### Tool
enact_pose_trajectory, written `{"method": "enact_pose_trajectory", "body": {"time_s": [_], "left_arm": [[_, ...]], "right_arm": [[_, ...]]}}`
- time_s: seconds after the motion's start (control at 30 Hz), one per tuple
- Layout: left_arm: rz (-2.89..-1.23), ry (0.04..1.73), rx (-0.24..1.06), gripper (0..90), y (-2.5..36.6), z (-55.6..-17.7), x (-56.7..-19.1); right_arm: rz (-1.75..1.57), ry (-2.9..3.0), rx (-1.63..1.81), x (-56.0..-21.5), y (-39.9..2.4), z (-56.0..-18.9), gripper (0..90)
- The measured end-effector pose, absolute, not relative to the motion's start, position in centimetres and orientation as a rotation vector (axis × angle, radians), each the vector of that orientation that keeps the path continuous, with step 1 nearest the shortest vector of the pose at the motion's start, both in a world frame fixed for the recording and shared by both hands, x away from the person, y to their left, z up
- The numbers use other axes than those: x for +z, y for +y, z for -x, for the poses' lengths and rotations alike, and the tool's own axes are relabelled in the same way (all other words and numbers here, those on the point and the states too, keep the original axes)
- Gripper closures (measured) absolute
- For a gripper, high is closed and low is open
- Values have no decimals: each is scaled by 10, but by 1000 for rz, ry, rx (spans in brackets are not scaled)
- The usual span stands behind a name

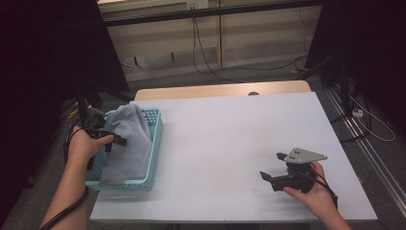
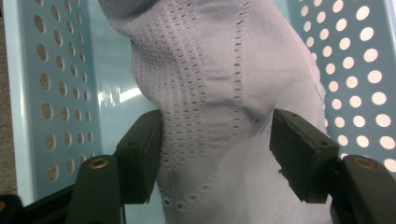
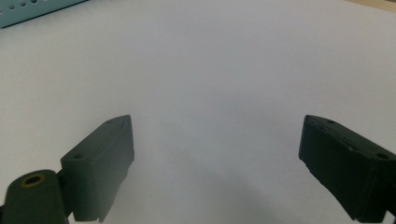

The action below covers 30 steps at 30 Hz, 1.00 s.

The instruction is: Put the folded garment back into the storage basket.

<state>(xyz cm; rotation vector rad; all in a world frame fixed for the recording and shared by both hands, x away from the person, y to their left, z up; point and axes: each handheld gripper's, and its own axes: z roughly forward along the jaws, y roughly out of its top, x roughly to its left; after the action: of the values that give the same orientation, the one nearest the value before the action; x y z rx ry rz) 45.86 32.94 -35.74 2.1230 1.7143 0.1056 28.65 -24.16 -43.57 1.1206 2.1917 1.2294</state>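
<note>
A light grey knit cloth (image 1: 130, 136) stands bunched in a turquoise perforated basket (image 1: 156, 143) at the table's left edge. My left gripper (image 1: 119, 142) reaches into the basket from the left. In the left gripper view its jaws (image 2: 215, 140) press on either side of the cloth (image 2: 210, 70), and the fabric puckers at the right pad (image 2: 299, 154). The basket's walls (image 2: 56, 93) rise on both sides. My right gripper (image 1: 270, 165) rests low over the white table (image 1: 225, 139) at the front right. In the right gripper view it (image 3: 215, 158) stands open with nothing between its pads.
The basket's far corner (image 3: 28, 11) sits at the top left of the right gripper view. The white sheet (image 3: 210, 70) covers the table, with a wooden strip (image 1: 220, 89) along its far edge. Cables (image 1: 206, 57) lie on the floor beyond, and dark stands flank both sides.
</note>
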Motion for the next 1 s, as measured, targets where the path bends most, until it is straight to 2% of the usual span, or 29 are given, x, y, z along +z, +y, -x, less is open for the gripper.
{"method": "enact_pose_trajectory", "body": {"time_s": [0.83, 0.9, 1.0], "left_arm": [[-2105, 1696, 144, 351, 329, -459, -350], [-2116, 1675, 157, 373, 328, -459, -349], [-2084, 1676, 170, 460, 326, -460, -348]], "right_arm": [[-1117, 2191, 1229, -435, -241, -286, 104], [-1117, 2190, 1229, -435, -241, -286, 104], [-1117, 2192, 1230, -435, -241, -286, 104]]}}
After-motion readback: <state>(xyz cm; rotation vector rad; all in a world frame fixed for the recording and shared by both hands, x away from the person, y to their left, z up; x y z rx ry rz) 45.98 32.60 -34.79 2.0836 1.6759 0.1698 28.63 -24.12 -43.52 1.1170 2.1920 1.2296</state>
